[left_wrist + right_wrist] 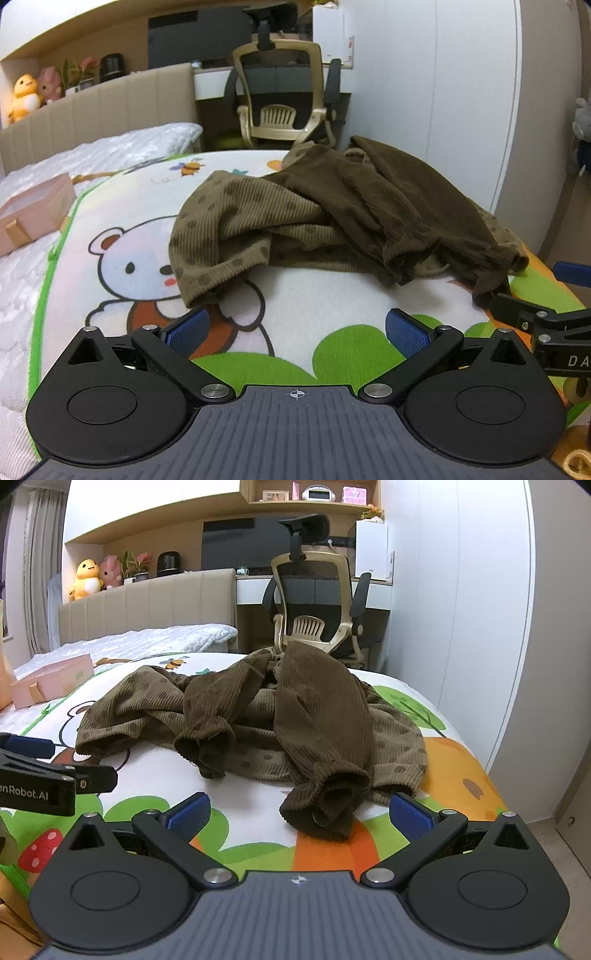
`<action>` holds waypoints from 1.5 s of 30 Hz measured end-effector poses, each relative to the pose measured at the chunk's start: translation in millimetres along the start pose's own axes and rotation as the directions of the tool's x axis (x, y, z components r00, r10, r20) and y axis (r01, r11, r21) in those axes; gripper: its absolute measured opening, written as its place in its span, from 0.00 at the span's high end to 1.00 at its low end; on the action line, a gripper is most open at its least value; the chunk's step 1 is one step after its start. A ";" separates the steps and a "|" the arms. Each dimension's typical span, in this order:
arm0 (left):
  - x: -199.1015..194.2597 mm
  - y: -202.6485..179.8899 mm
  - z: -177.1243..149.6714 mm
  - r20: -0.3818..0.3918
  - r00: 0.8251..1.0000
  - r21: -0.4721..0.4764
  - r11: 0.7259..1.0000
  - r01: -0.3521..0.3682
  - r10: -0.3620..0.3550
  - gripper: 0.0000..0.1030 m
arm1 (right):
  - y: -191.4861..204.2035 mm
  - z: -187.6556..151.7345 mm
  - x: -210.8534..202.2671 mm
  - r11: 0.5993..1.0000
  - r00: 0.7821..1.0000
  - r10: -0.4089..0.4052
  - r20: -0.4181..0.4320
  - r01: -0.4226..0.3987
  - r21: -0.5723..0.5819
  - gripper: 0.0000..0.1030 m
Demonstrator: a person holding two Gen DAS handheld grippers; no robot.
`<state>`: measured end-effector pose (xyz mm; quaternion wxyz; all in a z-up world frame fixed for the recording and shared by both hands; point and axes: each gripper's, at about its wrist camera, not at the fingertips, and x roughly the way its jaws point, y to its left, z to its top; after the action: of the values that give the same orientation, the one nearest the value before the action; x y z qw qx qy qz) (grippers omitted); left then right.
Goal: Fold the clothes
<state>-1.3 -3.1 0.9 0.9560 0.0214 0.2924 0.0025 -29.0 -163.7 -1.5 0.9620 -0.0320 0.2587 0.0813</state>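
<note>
A crumpled brown corduroy garment with dotted lighter panels lies in a heap on a cartoon-print play mat on the bed. In the right wrist view the garment shows two dark sleeves, one cuff lying just in front of my right gripper. My left gripper is open and empty, a little short of the garment's near left hem. My right gripper is open and empty. Each gripper shows at the edge of the other's view: the right gripper and the left gripper.
A pink box sits on the white quilt at the left. An office chair and desk stand beyond the bed, with a white wardrobe at the right. The bed's right edge drops to the floor.
</note>
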 end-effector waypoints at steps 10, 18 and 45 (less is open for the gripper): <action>1.6 2.9 -2.7 -0.034 0.999 -0.020 1.000 0.009 -0.009 0.00 | -1.3 1.4 0.0 0.999 1.000 0.005 0.005 -0.005 0.034 0.00; 0.7 4.4 -4.3 -0.043 0.999 -0.018 1.000 0.012 -0.013 0.00 | -1.0 -1.0 2.1 0.999 1.000 0.011 0.004 -0.012 0.031 0.00; 7.5 6.3 -3.3 -0.095 0.995 -0.031 0.999 0.012 -0.015 0.00 | 0.1 -2.6 5.7 0.999 0.999 0.022 -0.029 -0.021 0.041 0.00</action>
<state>3.1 3.5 -5.8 0.9413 0.0049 0.3375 0.0016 -25.5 -163.1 -6.6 0.9575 -0.0108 0.2749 0.0860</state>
